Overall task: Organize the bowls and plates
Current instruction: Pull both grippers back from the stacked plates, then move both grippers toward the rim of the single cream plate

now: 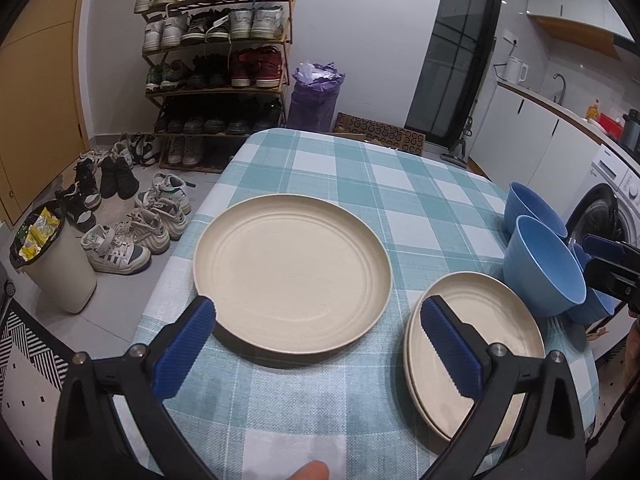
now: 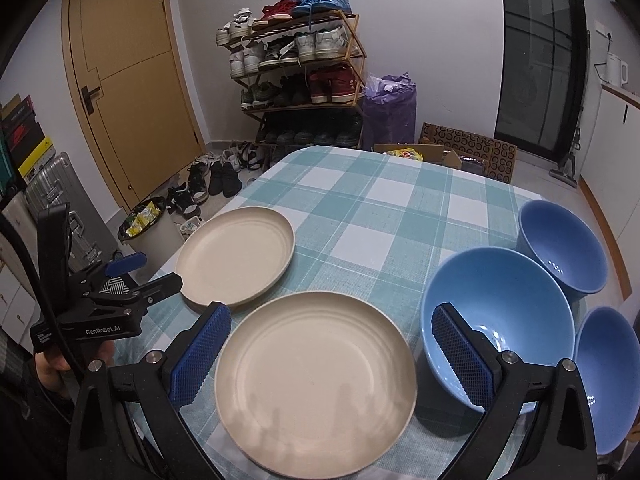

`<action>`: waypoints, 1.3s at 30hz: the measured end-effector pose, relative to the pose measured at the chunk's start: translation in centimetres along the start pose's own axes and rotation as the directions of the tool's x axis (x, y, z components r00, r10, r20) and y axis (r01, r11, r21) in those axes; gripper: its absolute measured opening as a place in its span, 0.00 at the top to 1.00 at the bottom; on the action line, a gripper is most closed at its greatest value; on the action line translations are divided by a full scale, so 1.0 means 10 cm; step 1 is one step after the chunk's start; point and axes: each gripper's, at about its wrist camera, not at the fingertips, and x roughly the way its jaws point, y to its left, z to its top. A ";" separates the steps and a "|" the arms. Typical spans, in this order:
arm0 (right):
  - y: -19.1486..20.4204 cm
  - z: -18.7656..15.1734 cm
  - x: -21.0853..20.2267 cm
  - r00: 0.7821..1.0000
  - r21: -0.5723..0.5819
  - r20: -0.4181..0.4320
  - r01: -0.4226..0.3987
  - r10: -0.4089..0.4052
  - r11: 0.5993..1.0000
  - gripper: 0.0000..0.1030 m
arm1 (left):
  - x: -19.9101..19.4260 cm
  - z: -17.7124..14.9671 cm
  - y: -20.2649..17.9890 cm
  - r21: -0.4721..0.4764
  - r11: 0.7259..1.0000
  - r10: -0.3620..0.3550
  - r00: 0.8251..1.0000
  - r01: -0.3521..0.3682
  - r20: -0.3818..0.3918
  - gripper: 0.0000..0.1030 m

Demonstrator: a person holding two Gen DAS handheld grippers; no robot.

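Three cream plates and three blue bowls are set out on the checked bench (image 2: 360, 208). A single cream plate (image 1: 292, 272) lies toward the left, and a stack of two cream plates (image 2: 316, 388) lies just beside it, toward the near edge; the double rim of the stack is made out only in the left wrist view. At the right, a large blue bowl (image 2: 496, 320) is flanked by a far blue bowl (image 2: 564, 248) and a near blue bowl (image 2: 612, 380), all three close together, though whether they touch cannot be told. The left claw (image 1: 320, 348) is spread wide and empty, held above the near edge of the single plate, and the right claw (image 2: 332, 356) is likewise fully released, nothing being gripped, with the stack seen between its blue pads. The plates are judged light, stiff and matte, probably a fibre or plastic ware, so little fragility is expected; the thin raised rim is the only place a hold can be taken, one pad under the lip. The bowls look glossy and may slip; a pinch over the wall at the rim is advised. All pieces are round, so no long axis is offered; every one sits upright, opening upward.
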 end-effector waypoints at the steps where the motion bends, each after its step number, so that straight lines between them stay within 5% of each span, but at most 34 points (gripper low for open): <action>1: 0.02 0.02 0.01 1.000 -0.004 0.001 -0.004 0.004 1.000 0.01 | 0.01 0.00 0.02 -0.007 1.000 0.004 1.000 -0.004 -0.001 0.00; 25: 0.33 0.56 0.41 0.999 -0.045 0.029 -0.016 0.017 0.999 0.01 | 0.32 0.00 0.51 -0.112 0.990 0.082 0.996 -0.086 -0.046 0.00; 39: 0.37 0.58 1.01 0.998 -0.024 -0.061 -0.031 0.029 0.999 0.01 | 0.54 -0.07 0.68 -0.164 0.981 0.086 0.992 -0.100 -0.091 0.01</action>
